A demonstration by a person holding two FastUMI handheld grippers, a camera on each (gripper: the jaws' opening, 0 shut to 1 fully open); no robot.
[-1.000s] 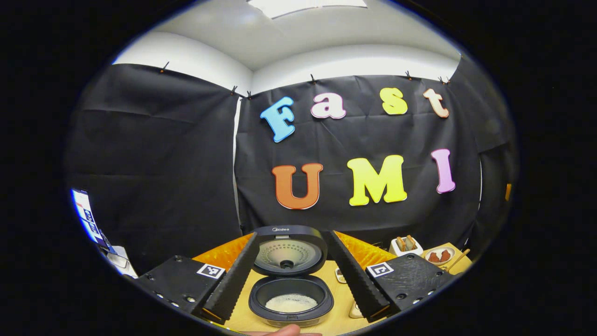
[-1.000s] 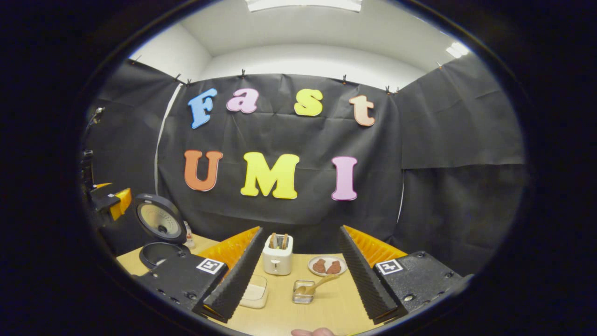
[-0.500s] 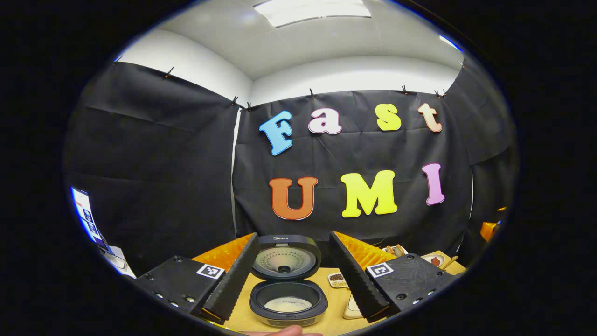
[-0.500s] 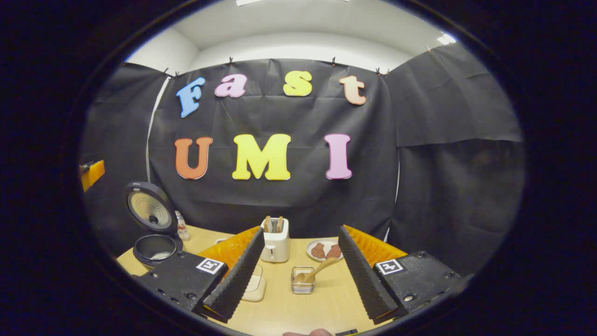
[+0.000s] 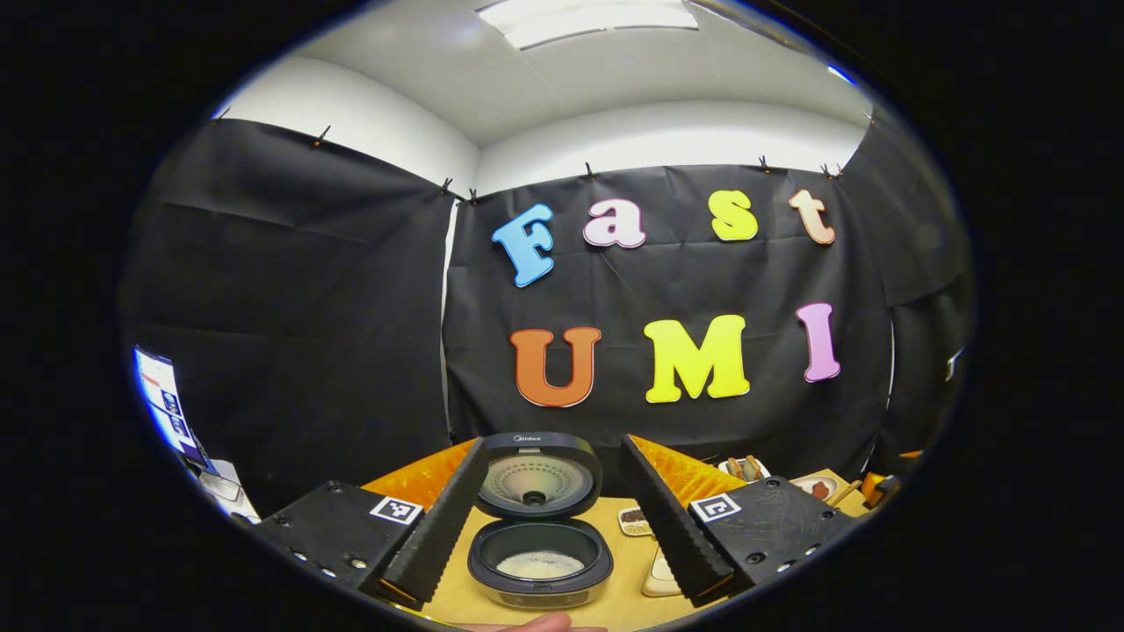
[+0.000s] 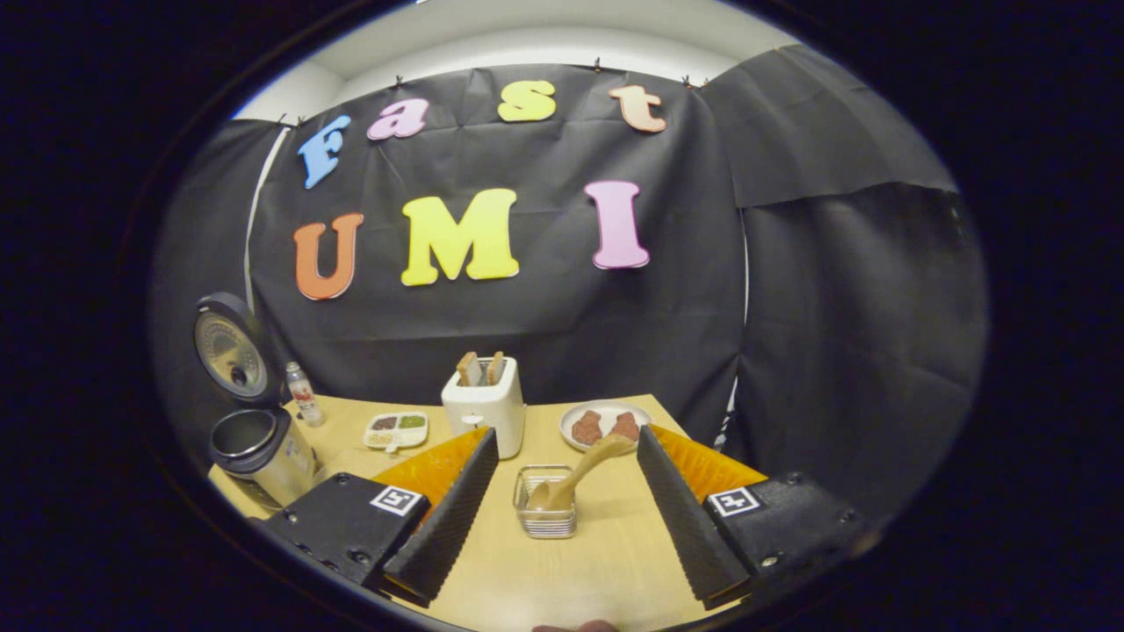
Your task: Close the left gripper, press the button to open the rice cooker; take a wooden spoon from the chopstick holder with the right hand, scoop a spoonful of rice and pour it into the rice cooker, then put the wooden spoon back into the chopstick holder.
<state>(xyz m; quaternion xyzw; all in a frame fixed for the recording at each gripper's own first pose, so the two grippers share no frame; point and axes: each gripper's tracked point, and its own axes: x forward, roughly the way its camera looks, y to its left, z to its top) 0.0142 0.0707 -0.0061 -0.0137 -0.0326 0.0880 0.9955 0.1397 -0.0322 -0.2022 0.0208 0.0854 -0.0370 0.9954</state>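
The black rice cooker (image 5: 537,566) stands open, lid (image 5: 537,474) upright, with white rice in the bottom of its pot. My left gripper (image 5: 553,441) is open in front of it, fingers either side and clear of it. In the right gripper view, the wooden spoon (image 6: 587,461) leans in the wire chopstick holder (image 6: 544,516), handle pointing up to the right. My right gripper (image 6: 567,432) is open, with the holder between its fingers but farther off. The cooker (image 6: 255,448) stands at the far left of that view.
A white toaster (image 6: 483,405) with bread, a plate of meat (image 6: 606,425), a divided sauce dish (image 6: 397,431) and a small bottle (image 6: 301,393) stand toward the back of the wooden table (image 6: 606,562). A beige container (image 5: 657,579) lies right of the cooker.
The right gripper view has tipped down and come nearer the holder, which now looks larger. The left gripper has drawn back a little from the cooker. The spoon stays in the holder.
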